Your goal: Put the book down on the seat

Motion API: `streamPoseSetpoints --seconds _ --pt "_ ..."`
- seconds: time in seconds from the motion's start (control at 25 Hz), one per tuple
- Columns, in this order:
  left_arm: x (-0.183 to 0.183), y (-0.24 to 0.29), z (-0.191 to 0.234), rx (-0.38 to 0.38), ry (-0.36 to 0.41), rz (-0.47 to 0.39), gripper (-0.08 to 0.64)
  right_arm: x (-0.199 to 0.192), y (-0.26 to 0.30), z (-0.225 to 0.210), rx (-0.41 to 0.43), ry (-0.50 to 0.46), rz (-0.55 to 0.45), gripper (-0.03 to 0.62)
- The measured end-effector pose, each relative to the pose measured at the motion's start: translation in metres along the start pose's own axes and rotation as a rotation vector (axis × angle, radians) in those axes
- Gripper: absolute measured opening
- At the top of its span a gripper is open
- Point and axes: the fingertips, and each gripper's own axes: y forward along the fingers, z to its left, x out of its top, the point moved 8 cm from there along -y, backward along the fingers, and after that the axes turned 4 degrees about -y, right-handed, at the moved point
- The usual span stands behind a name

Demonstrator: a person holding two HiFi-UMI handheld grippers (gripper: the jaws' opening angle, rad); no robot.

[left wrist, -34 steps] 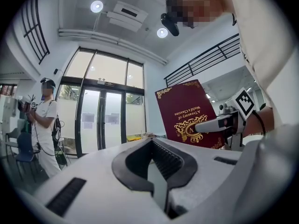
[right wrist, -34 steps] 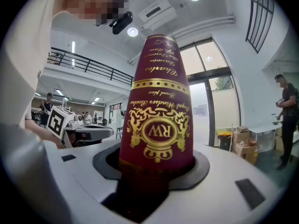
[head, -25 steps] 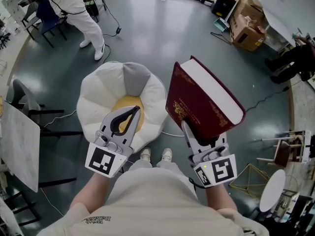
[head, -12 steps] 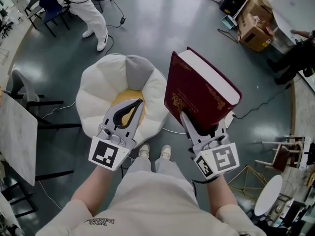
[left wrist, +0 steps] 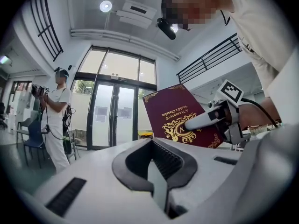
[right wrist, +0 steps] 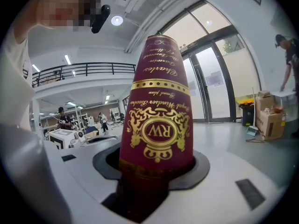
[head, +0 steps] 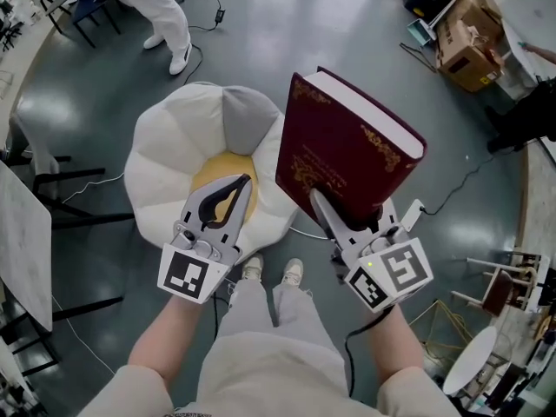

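Note:
A thick dark red book [head: 343, 150] with gold ornament stands tilted in the air, and my right gripper [head: 334, 214] is shut on its lower edge. One finger [head: 323, 215] lies across the front cover. In the right gripper view the book's spine [right wrist: 156, 125] rises from between the jaws. The seat [head: 169, 159] is a white petal-shaped cushion with a yellow middle, on the floor left of the book. My left gripper [head: 240, 183] hovers over the seat's yellow middle, shut with nothing in it. The left gripper view shows the book [left wrist: 180, 120] to its right.
A person in white [head: 161, 7] stands at the far left. Cardboard boxes [head: 473, 50] sit at the top right. Black chair legs [head: 52, 189] and a white panel [head: 17, 250] stand left of the seat. My own shoes [head: 295, 274] are just in front of it.
The right gripper has carried the book a little left, closer over the seat's right edge. The left gripper has stayed over the seat's middle.

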Motion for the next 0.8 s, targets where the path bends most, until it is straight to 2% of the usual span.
streamPoseSetpoints --seconds 0.12,0.28,0.52,0.68,0.8 --pt "-0.040 0.011 0.028 0.028 -0.015 0.012 0.003 -0.031 0.043 -0.017 0.013 -0.016 0.030 0.229" --pt "-0.107 0.024 0.047 0.040 -0.042 0.029 0.003 -0.096 0.087 -0.044 0.026 -0.010 0.073 0.229" --pt "-0.211 0.046 0.064 0.023 -0.056 0.067 0.003 -0.212 0.137 -0.077 0.036 0.059 0.135 0.229" --pt "-0.285 0.050 0.074 0.073 -0.078 0.055 0.003 -0.297 0.167 -0.095 0.048 0.114 0.202 0.229" --pt "-0.345 0.053 0.078 0.081 -0.090 0.071 0.003 -0.360 0.189 -0.104 0.067 0.185 0.239 0.229"
